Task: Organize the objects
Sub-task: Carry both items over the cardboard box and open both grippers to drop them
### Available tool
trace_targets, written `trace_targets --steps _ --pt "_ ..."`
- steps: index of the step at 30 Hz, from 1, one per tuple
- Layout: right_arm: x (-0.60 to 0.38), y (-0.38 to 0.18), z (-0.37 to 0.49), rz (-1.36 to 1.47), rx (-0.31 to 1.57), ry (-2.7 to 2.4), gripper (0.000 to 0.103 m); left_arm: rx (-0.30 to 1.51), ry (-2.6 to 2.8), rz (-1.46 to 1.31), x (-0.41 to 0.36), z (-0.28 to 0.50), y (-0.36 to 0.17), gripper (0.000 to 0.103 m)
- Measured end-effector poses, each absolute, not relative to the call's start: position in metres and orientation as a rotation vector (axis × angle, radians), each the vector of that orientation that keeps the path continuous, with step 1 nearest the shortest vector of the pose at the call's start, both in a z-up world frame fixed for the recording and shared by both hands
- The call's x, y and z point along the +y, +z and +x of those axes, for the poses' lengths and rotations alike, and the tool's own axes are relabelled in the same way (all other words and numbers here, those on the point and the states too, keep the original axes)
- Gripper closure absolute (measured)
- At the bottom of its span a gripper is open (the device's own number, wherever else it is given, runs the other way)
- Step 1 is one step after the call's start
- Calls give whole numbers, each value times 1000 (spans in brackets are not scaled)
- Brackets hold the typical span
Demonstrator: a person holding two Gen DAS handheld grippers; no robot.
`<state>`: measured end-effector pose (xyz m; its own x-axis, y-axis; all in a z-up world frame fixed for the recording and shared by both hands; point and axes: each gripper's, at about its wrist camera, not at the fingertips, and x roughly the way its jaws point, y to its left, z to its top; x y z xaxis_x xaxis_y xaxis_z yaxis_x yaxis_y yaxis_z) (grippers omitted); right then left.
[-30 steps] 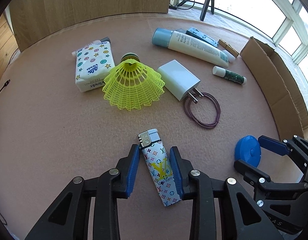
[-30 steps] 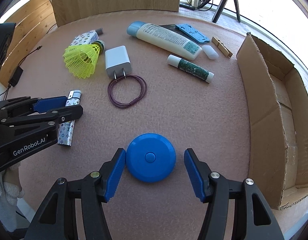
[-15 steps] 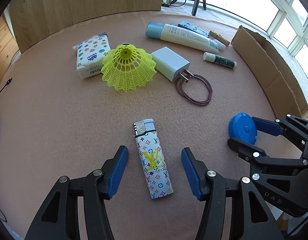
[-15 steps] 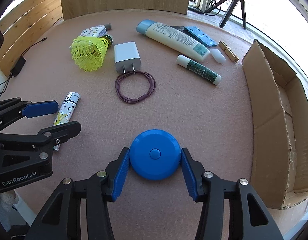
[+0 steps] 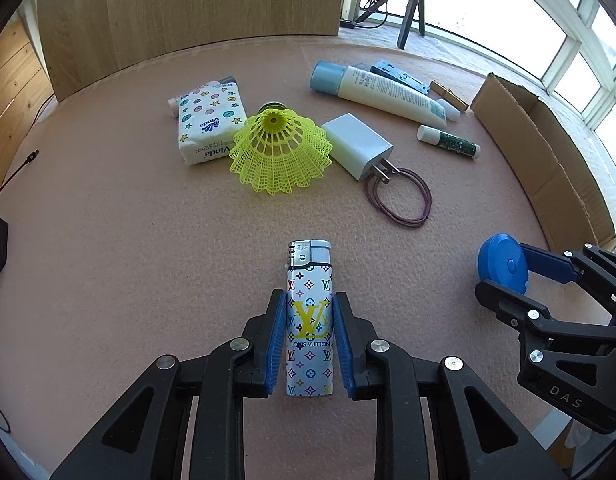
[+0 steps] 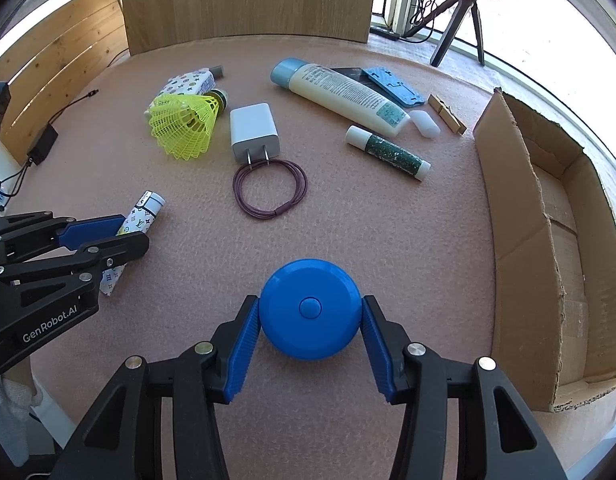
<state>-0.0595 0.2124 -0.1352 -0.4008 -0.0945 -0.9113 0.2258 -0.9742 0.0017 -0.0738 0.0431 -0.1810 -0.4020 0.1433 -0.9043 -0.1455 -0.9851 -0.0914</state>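
Left gripper (image 5: 309,320) has both blue pads pressed against the patterned lighter (image 5: 309,320) on the pink table (image 5: 148,240), while off to the right the right gripper (image 5: 508,280) is clamped round a blue round case (image 5: 498,262).

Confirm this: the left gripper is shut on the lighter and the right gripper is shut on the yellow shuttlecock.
Wrong on the right gripper: the right wrist view shows it shut on the blue round case, not the shuttlecock. The left gripper is indeed shut on the lighter.

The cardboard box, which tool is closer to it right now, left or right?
Right. The right tool, shut on the blue disc, sits beside the cardboard box; the left tool, holding the lighter, is farther away.
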Motion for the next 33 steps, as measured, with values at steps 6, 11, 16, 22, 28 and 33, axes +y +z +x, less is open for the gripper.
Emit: trace_targets --steps 6,11,16,22,28,33 --pt "226 -108 -56 1524 112 -2508 57 -9 2504 -1522 51 -75 -149 78" --pt "248 -77 -53 1450 80 -2567 57 16 2488 -1426 80 -84 -119 78" --pt "287 -55 -52 1417 33 -2652 57 53 2440 -1332 125 -95 -97 78" --pt "344 -46 -50 1434 -12 -2752 57 92 2361 -1257 191 -113 -85 78" --pt "397 -53 -51 1488 -45 -2818 57 154 2287 -1225 260 -131 -87 78" --pt "431 -68 -56 1542 -88 -2831 57 202 2231 -1243 312 -146 -103 78"
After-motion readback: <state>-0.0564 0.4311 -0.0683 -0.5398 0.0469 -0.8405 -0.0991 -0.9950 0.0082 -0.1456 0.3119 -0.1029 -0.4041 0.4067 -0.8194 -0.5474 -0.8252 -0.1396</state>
